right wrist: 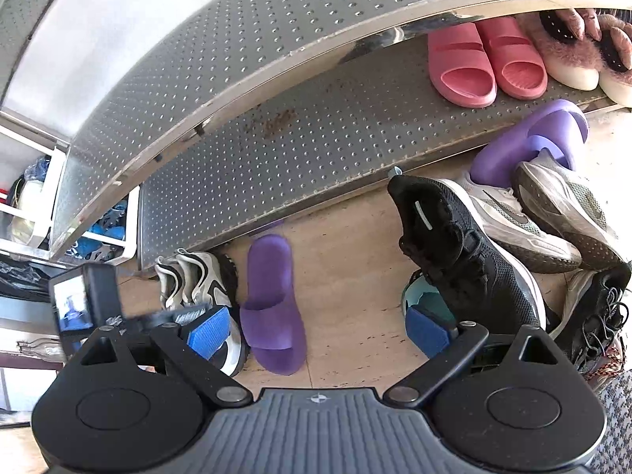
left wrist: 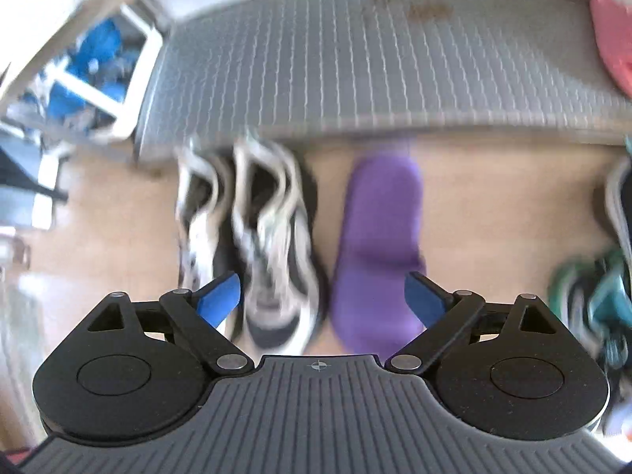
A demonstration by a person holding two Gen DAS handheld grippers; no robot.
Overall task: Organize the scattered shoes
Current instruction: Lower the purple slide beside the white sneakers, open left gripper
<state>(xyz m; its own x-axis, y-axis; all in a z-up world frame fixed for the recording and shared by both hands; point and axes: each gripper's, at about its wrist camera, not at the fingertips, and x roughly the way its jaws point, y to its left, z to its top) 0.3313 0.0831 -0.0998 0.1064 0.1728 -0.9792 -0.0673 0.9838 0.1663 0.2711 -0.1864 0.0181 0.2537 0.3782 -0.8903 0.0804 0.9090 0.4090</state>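
My left gripper (left wrist: 322, 296) hangs open over the floor, holding nothing. Below it lie a white-and-black sneaker pair (left wrist: 272, 245) and a purple slide (left wrist: 379, 245), toes toward me. My right gripper (right wrist: 318, 330) is open too, and the same purple slide (right wrist: 272, 300) and sneaker pair (right wrist: 205, 280) lie between and left of its fingers. The other purple slide (right wrist: 533, 142) leans against the shelf at right, above a black sneaker (right wrist: 466, 252) and two grey sneakers (right wrist: 549, 213). The other gripper's camera body (right wrist: 85, 300) shows at the left.
A metal perforated shoe rack (right wrist: 276, 150) stands ahead, its lower shelf holding pink slides (right wrist: 486, 63) and furry slippers (right wrist: 580, 47). A teal shoe (left wrist: 596, 308) and a dark laced shoe (right wrist: 600, 316) lie at the right. A white shelf unit (right wrist: 31, 181) stands at the left.
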